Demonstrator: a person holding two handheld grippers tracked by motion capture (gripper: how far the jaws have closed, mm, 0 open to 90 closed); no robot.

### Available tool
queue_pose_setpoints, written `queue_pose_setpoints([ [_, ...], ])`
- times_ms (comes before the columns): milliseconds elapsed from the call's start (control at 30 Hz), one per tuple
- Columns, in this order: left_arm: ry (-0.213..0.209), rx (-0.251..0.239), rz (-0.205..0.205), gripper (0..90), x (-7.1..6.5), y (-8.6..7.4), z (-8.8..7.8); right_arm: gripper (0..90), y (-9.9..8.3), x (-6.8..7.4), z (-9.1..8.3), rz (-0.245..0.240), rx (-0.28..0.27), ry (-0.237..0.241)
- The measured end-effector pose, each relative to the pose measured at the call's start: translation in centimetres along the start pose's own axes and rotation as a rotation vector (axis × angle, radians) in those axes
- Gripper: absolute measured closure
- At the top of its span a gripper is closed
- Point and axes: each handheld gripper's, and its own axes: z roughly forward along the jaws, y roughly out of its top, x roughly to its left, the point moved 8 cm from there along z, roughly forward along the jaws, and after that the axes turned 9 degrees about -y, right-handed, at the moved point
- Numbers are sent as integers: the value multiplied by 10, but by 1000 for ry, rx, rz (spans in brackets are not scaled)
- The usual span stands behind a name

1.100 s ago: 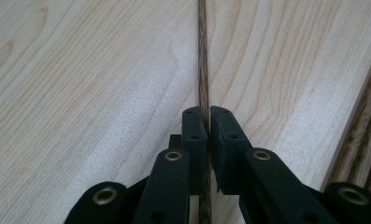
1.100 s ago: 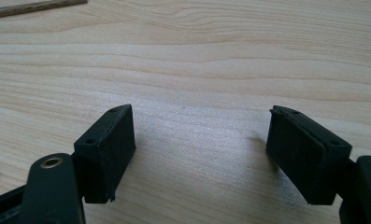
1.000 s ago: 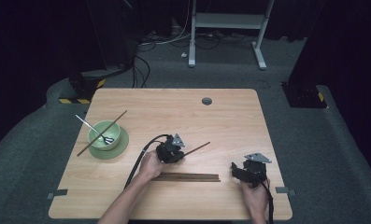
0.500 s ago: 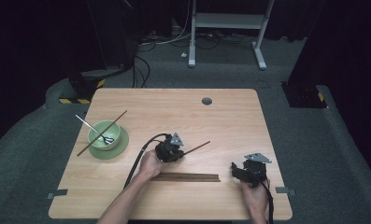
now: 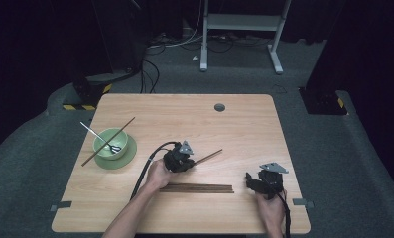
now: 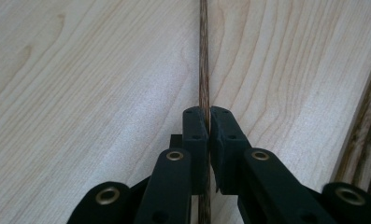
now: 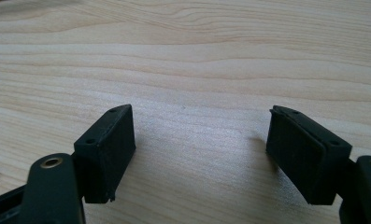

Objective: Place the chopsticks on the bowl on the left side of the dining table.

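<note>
High view: left claw (image 5: 187, 159) is clamped on one chopstick (image 5: 208, 157), which sticks out past its tips toward the right. Risk, as I read it: the grip sits at one end, so the long free end can swing or pivot in the pads on lift, or clip the chopstick pair (image 5: 197, 188) lying just behind the claw, toward the person. Bowl (image 5: 110, 144) with a spoon and another stick across it is well off to the claw's left. Right claw (image 5: 254, 182) is parked on the surface (image 5: 244, 124), apart from everything.

Left gripper view: jaws pinched narrow on the chopstick (image 6: 204, 56), which runs straight ahead between the pads, low over the wood. Thin contact, so slip is possible.

Right gripper view: right claw (image 7: 199, 154) is wide, nothing between the pads, bare wood underneath.
</note>
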Motion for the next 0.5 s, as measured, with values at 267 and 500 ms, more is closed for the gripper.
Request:
queue_pose_setpoints([
  [267,10,-10,-1,848,4,3,-11,232,0,0,0,0,0,0],
  [500,20,-23,-10,848,4,5,-21,232,0,0,0,0,0,0],
])
